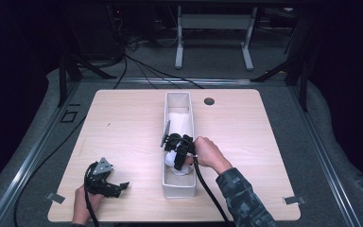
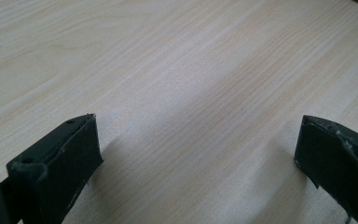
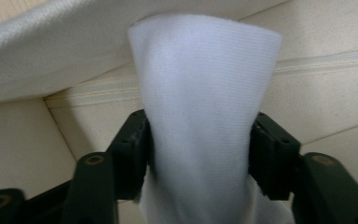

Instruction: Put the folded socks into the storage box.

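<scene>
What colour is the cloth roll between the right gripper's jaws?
White; the cloth roll shows best in the right gripper view, against the cream bin.

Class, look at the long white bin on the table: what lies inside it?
Inside the bin: white folded cloth between the right tongs, another white piece behind. The tongs and hand hide the floor beneath.

The left tongs [image 1: 105, 182] are held low over the near left part of the tabletop [image 1: 123, 127], tipped sideways, with the jaws spread wide apart. The right tongs [image 1: 177, 150] are reached in from the right by the right hand [image 1: 208, 153], pointed downward over the tabletop's middle, the jaws parted partway.
</scene>
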A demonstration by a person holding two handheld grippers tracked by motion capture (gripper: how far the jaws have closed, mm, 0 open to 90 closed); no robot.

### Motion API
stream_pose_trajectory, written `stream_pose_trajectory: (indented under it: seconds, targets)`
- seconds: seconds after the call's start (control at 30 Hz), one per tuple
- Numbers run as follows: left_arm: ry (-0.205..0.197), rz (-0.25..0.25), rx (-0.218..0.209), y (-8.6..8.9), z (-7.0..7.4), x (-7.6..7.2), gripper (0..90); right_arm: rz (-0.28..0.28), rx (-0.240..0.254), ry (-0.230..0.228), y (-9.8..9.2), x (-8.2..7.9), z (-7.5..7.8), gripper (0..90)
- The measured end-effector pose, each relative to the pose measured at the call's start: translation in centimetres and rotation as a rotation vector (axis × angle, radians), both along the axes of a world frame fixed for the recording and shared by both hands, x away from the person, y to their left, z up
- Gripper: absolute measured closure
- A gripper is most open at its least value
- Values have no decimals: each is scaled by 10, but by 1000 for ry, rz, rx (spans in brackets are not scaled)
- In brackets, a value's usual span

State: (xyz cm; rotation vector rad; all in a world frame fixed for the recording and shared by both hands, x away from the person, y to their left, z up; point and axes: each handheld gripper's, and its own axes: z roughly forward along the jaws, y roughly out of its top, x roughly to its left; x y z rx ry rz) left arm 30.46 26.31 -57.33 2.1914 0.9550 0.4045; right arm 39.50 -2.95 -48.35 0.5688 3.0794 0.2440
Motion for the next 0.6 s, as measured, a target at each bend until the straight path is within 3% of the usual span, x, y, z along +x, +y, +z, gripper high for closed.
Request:
stream_pose_trajectory:
  seconds: [0.1, 0.13, 0.33, 0.4, 0.43, 0.47, 0.5, 0.6]
  targets:
    - [0, 0, 0, 0, 0, 0, 0, 5, -13, 3, 0, 0, 2, 397]
    - [0, 0, 0, 0, 0, 0, 0, 6, -2, -9, -1, -1, 3, 345]
    - [0, 1, -1, 0, 0, 0, 0, -10, 39, -9, -5, -1, 10, 322]
    - [0, 0, 0, 0, 0, 0, 0, -8, 45, -7, -5, -1, 12, 339]
    - [0, 0, 0, 0, 0, 0, 0, -4, 57, -10, -6, -3, 15, 402]
    - [0, 0, 0, 0, 0, 0, 0, -4, 57, -10, -6, -3, 15, 402]
    - [0, 0, -1, 0, 0, 0, 0, -1, 44, -25, -6, -4, 18, 482]
    - [0, 0, 0, 0, 0, 0, 0, -7, 35, -12, -6, -4, 17, 553]
